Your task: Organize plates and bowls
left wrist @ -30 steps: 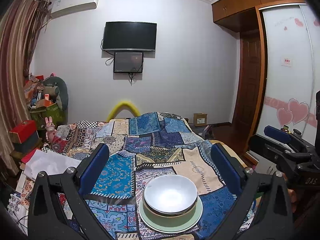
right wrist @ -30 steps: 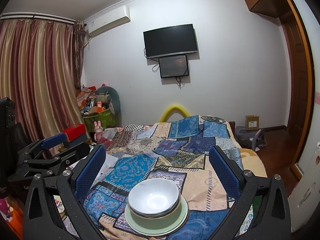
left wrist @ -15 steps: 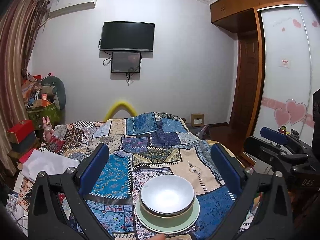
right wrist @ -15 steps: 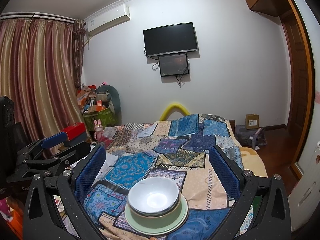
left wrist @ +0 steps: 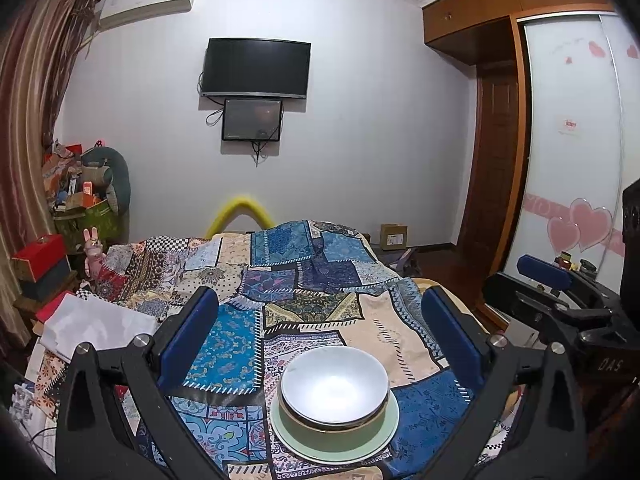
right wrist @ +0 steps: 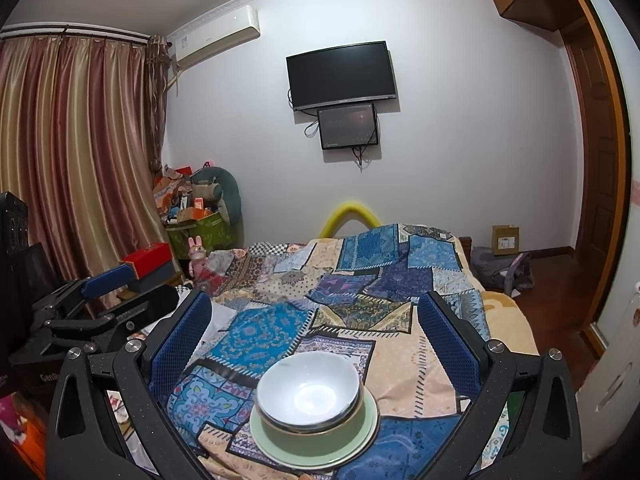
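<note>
A white bowl (left wrist: 334, 386) sits nested in a green bowl (left wrist: 320, 426), which stands on a pale green plate (left wrist: 372, 442) on the patchwork cloth. The same stack shows in the right wrist view: white bowl (right wrist: 308, 388), green bowl (right wrist: 296, 438), plate (right wrist: 352, 450). My left gripper (left wrist: 320, 332) is open and empty, raised above and behind the stack. My right gripper (right wrist: 314, 332) is open and empty, likewise above the stack. Each gripper shows at the edge of the other's view: the right one (left wrist: 560, 292), the left one (right wrist: 92, 300).
The patchwork cloth (left wrist: 280, 280) covers a bed-like surface. A white cloth (left wrist: 96, 324) lies at its left. Red boxes (left wrist: 40, 252) and a cluttered green bag (left wrist: 88, 216) stand at left. A wardrobe (left wrist: 568, 160) and door (left wrist: 496, 152) are at right.
Both grippers have drifted slightly; the stack sits a little more to the left in the left wrist view. Bowls and plate have not moved on the cloth.
</note>
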Demonstrator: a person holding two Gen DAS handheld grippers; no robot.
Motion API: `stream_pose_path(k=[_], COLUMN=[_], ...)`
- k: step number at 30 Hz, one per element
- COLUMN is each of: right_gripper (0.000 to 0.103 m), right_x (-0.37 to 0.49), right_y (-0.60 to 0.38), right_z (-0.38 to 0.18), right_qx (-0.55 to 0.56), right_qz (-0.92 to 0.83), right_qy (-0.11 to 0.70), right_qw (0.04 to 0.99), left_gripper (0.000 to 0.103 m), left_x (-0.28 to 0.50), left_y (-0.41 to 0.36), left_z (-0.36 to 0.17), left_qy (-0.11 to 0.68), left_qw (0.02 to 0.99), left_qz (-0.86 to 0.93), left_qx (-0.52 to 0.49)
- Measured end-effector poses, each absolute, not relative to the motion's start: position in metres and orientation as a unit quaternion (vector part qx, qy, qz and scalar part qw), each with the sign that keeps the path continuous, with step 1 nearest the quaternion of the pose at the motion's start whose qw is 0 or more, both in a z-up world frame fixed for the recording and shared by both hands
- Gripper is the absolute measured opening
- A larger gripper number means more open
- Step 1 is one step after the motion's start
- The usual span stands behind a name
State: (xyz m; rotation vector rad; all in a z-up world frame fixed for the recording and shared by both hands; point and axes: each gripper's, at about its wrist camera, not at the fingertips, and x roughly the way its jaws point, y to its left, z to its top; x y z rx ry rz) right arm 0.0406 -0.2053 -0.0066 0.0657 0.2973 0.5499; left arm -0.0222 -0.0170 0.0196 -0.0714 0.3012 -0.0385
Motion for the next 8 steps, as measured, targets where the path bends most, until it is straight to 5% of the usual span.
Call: stream_pose_path(k=[8], right_gripper=[0.103], right_x=[0.0457], right_y=[-0.2010], right_z=[-0.0092], right_qx=[0.034], right_qz=[0.269], right_qy=[0.159], right_qw=[0.949], left_gripper=[0.103], left_x=[-0.0131], left_y=[-0.0069], left_z=[0.0125], left_qy=[0.166], left_qw=[0.985], left_qz=[-0.028], left_qx=[-0.049])
